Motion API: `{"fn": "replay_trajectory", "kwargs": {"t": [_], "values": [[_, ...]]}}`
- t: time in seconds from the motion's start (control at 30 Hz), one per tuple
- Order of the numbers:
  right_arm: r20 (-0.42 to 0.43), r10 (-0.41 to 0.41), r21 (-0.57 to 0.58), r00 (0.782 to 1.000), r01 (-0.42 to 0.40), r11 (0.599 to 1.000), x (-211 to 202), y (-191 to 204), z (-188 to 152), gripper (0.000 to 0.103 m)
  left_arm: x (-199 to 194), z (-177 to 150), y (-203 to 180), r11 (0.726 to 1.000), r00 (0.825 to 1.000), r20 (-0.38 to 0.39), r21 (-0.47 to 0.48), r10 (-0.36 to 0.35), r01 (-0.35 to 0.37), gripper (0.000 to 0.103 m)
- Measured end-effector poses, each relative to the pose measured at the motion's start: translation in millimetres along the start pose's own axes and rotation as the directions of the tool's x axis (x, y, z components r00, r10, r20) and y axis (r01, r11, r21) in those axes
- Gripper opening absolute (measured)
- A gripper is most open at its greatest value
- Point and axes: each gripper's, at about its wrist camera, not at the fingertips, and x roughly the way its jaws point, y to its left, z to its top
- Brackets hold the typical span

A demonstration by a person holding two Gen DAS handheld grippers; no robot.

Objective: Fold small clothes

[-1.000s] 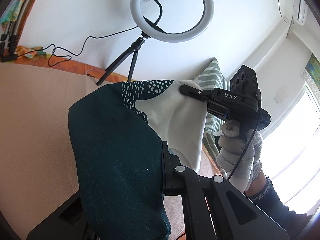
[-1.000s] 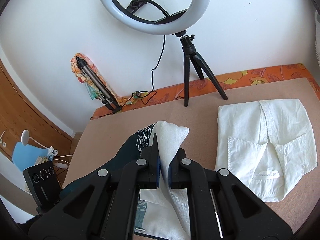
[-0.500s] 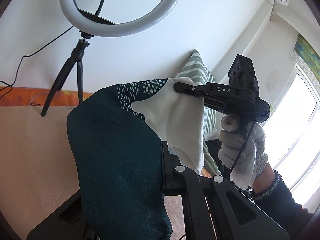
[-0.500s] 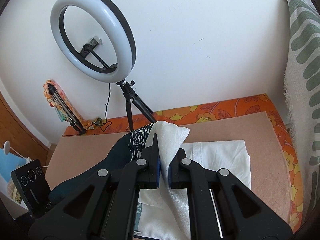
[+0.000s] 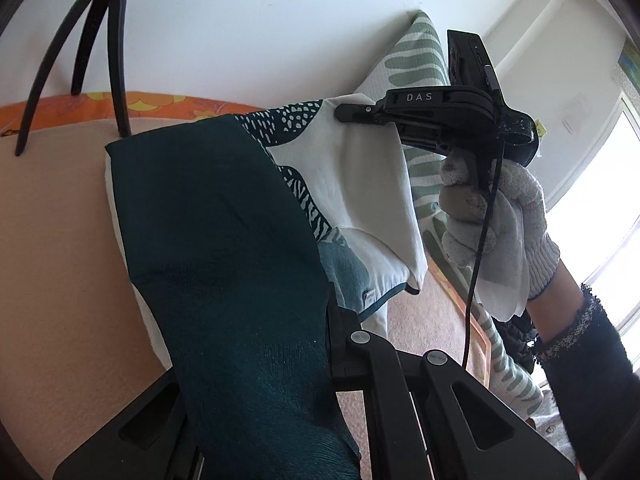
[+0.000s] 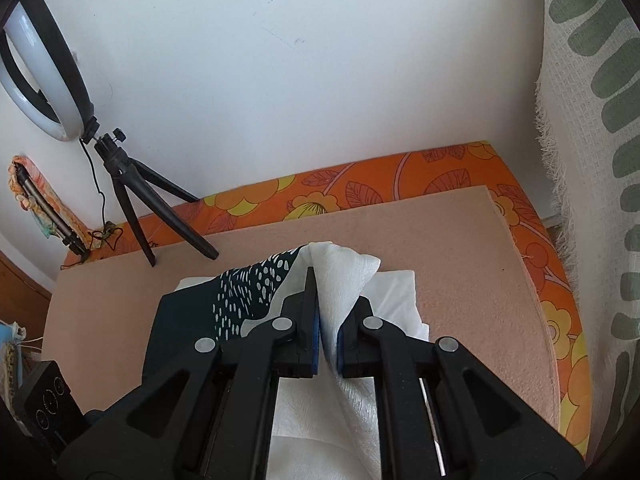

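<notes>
A small garment (image 5: 224, 248) in dark teal and white with a dotted pattern hangs in the air between my two grippers. My left gripper (image 5: 326, 320) is shut on its teal edge, with the cloth draped over the left finger. My right gripper (image 6: 328, 336) is shut on the white corner (image 6: 340, 276); it also shows in the left wrist view (image 5: 352, 112), held by a gloved hand (image 5: 500, 232). A white folded shirt (image 6: 396, 292) lies on the tan board (image 6: 460, 264) below, mostly hidden by the garment.
A ring light on a black tripod (image 6: 128, 184) stands at the board's back left. An orange flowered mattress (image 6: 400, 176) borders the board. A green-patterned white cloth (image 6: 592, 160) hangs at the right. A black device (image 6: 48, 400) sits at the lower left.
Both grippers have swung to the right with the garment still held; the ring light slid toward the left of both views, and the white shirt is now mostly covered.
</notes>
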Motion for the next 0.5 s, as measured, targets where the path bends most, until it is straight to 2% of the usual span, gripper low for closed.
{"fn": "replay_trajectory", "kwargs": {"t": [0.03,0.07,0.1,0.13,0.17,0.27,0.37,0.43,0.5], "values": [[-0.004,-0.03,-0.002,1.0,0.03,1.0,5,-4,-1,0.007,1,-2,-3,1.0,1.0,-0.01,0.004,0.002,-0.002,0.004],[-0.014,-0.066,0.003,0.998,0.066,0.998,8,-10,-1,0.018,1,-3,-3,1.0,1.0,-0.019,0.012,0.016,-0.015,0.007],[-0.028,-0.104,0.018,0.994,0.104,0.994,11,-17,-1,0.042,-1,-5,-4,0.999,0.999,-0.03,0.02,0.026,-0.025,0.014],[-0.028,-0.134,0.039,0.991,0.135,0.99,11,-24,-1,0.053,-2,-4,-4,0.999,0.999,-0.036,0.025,0.037,-0.036,0.014],[-0.014,-0.156,0.059,0.988,0.156,0.986,8,-30,-2,0.058,-4,-6,-5,0.999,0.998,-0.041,0.031,0.044,-0.043,0.014],[0.0,-0.161,0.103,0.987,0.161,0.982,-4,-45,-6,0.058,-14,-8,-6,0.998,0.995,-0.076,0.017,0.065,-0.064,0.022],[0.011,-0.172,0.122,0.985,0.169,0.978,-15,-50,-14,0.058,-34,-14,-9,0.998,0.995,-0.083,0.038,0.057,-0.054,0.022],[0.031,-0.165,0.112,0.986,0.161,0.981,-25,-46,-23,0.058,-51,-14,-4,0.999,0.997,-0.076,0.035,0.032,-0.029,0.027],[0.053,-0.14,0.085,0.989,0.135,0.987,-34,-35,-34,0.058,-70,-12,4,0.999,0.998,-0.044,0.017,0.032,-0.032,0.048]]}}
